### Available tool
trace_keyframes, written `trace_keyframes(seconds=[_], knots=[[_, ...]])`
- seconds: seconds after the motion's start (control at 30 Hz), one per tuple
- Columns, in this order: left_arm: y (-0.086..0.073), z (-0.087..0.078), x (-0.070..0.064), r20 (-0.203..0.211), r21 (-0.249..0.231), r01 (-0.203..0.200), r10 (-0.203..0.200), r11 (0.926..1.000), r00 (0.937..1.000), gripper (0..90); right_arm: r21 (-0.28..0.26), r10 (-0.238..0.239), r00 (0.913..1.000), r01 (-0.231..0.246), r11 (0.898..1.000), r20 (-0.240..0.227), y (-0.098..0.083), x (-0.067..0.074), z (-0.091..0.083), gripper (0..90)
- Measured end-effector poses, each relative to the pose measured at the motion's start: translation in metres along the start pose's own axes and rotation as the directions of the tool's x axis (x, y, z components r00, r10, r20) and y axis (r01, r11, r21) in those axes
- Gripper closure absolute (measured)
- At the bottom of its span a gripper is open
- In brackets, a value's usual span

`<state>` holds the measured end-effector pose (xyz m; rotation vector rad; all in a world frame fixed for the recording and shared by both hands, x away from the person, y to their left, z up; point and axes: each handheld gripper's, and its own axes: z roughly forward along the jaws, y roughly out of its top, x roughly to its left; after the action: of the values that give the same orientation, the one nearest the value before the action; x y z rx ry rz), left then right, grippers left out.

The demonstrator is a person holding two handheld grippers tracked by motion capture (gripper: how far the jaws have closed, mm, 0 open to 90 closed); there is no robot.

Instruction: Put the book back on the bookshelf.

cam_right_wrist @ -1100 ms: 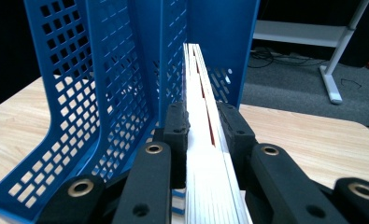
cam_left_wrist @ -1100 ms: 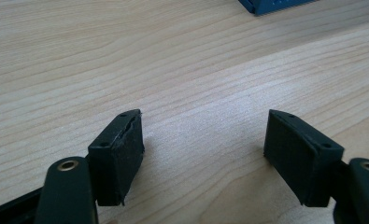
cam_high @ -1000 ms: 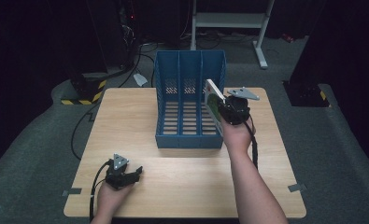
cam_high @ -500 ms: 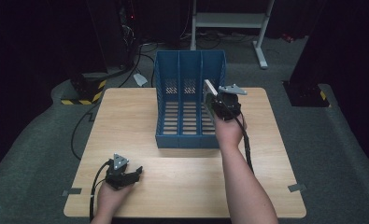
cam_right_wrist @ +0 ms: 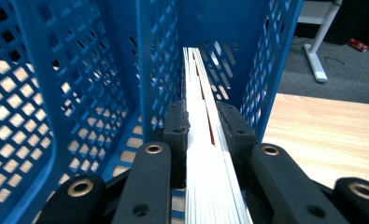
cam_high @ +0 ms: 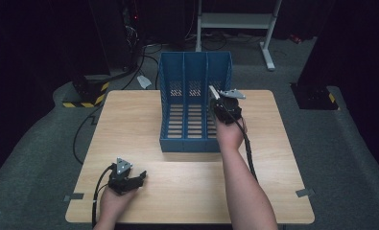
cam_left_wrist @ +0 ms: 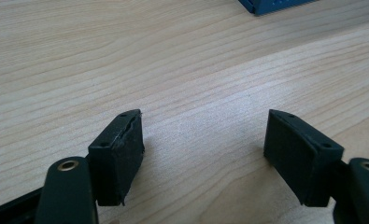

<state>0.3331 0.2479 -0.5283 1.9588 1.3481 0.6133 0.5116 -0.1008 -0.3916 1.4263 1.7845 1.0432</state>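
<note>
A blue three-slot file rack stands on the wooden table, at its far middle. My right gripper is over the rack's right slot, shut on a thin white booklet held edge-on. In the right gripper view the booklet points down into the right slot between blue perforated walls. My left gripper rests low at the table's near left, open. In the left gripper view its two black pads stand wide apart over bare wood with nothing between them.
A corner of the rack shows at the top of the left gripper view. Beyond the table lie grey carpet, cables, a yellow-black striped block at the left and a white desk frame at the back.
My right gripper has carried the booklet leftward and forward from the rack's right side to over its right slot. The left gripper has stayed put.
</note>
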Motion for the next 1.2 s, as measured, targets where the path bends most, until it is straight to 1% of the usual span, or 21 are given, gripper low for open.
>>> trace_keyframes(seconds=[0.1, 0.2, 0.27, 0.33, 0.37, 0.47, 0.53, 0.63, 0.77, 0.8, 0.9, 0.97, 1.0, 1.1, 1.13, 1.17, 1.2], knots=[[0.000, 0.000, 0.000, 0.000, -0.001, 0.003, -0.003, 1.0000, 1.0000, 28.6, 0.012, -0.010, 0.9999, 0.010, 1.000, 0.005, -0.004, 0.000, 0.005, 75.5], [0.000, 0.000, 0.000, 0.000, -0.003, 0.004, -0.004, 1.0000, 1.0000, 28.6, 0.013, -0.019, 0.9998, 0.019, 1.000, 0.012, -0.007, 0.000, 0.007, 75.5], [0.000, 0.000, 0.000, 0.000, -0.002, 0.003, -0.003, 1.0000, 1.0000, 28.6, 0.018, -0.018, 0.9998, 0.018, 1.000, 0.008, -0.009, -0.001, 0.008, 75.5], [0.000, 0.000, 0.000, 0.000, -0.002, 0.003, -0.003, 1.0000, 1.0000, 28.6, 0.025, -0.015, 0.9997, 0.015, 1.000, 0.017, -0.012, -0.001, 0.009, 75.4], [0.000, 0.000, 0.000, -0.002, -0.004, 0.003, -0.003, 1.0000, 1.0000, 28.6, 0.024, -0.021, 0.9995, 0.021, 1.000, 0.022, -0.013, -0.002, 0.008, 75.4], [-0.001, 0.000, -0.001, -0.002, -0.005, 0.005, -0.005, 1.0000, 1.0000, 28.8, 0.017, -0.019, 0.9998, 0.018, 1.000, 0.009, -0.017, -0.003, 0.006, 75.2], [0.000, 0.000, 0.000, -0.004, -0.003, -0.003, 0.003, 1.0000, 1.0000, 28.8, 0.024, -0.019, 0.9997, 0.018, 1.000, 0.016, -0.019, -0.003, 0.005, 75.1], [-0.001, 0.000, 0.000, -0.004, -0.004, -0.001, 0.001, 1.0000, 1.0000, 28.8, 0.034, -0.013, 0.9998, 0.013, 0.999, 0.013, -0.023, -0.004, 0.003, 75.0], [-0.001, 0.000, 0.000, -0.003, -0.004, 0.001, -0.001, 1.0000, 1.0000, 28.8, 0.043, -0.023, 0.9997, 0.023, 0.999, 0.010, -0.028, -0.003, 0.000, 74.8], [-0.001, 0.000, 0.000, -0.003, -0.004, 0.001, -0.001, 1.0000, 1.0000, 28.8, 0.045, -0.020, 0.9998, 0.019, 0.999, 0.010, -0.030, -0.003, 0.000, 74.8], [-0.001, 0.000, 0.000, -0.003, -0.004, 0.001, -0.001, 1.0000, 1.0000, 28.8, 0.062, -0.024, 0.9996, 0.023, 0.998, 0.014, -0.032, -0.002, -0.002, 74.7], [-0.001, 0.000, 0.000, -0.003, -0.004, 0.001, -0.001, 1.0000, 1.0000, 28.8, 0.070, -0.032, 0.9994, 0.031, 0.997, 0.010, -0.034, -0.002, -0.003, 74.5], [-0.001, 0.000, 0.000, -0.003, -0.004, 0.001, -0.001, 1.0000, 1.0000, 28.8, 0.078, -0.028, 0.9996, 0.027, 0.997, 0.007, -0.035, -0.002, -0.003, 74.5], [-0.001, 0.000, 0.000, -0.003, -0.004, 0.001, -0.001, 1.0000, 1.0000, 28.8, 0.100, -0.049, 0.9988, 0.048, 0.994, 0.002, -0.035, -0.002, -0.003, 74.2], [-0.001, 0.000, 0.000, -0.003, -0.004, 0.001, -0.001, 1.0000, 1.0000, 28.8, 0.110, -0.044, 0.9990, 0.043, 0.993, 0.002, -0.036, -0.001, -0.003, 74.2], [-0.001, 0.000, 0.000, -0.003, -0.004, 0.001, -0.001, 1.0000, 1.0000, 28.8, 0.112, -0.052, 0.9987, 0.051, 0.992, 0.002, -0.038, -0.001, -0.002, 74.2], [0.000, 0.000, 0.000, -0.002, -0.004, 0.001, -0.001, 1.0000, 1.0000, 28.8, 0.117, -0.049, 0.9988, 0.048, 0.992, 0.004, -0.039, -0.001, -0.002, 74.1]])
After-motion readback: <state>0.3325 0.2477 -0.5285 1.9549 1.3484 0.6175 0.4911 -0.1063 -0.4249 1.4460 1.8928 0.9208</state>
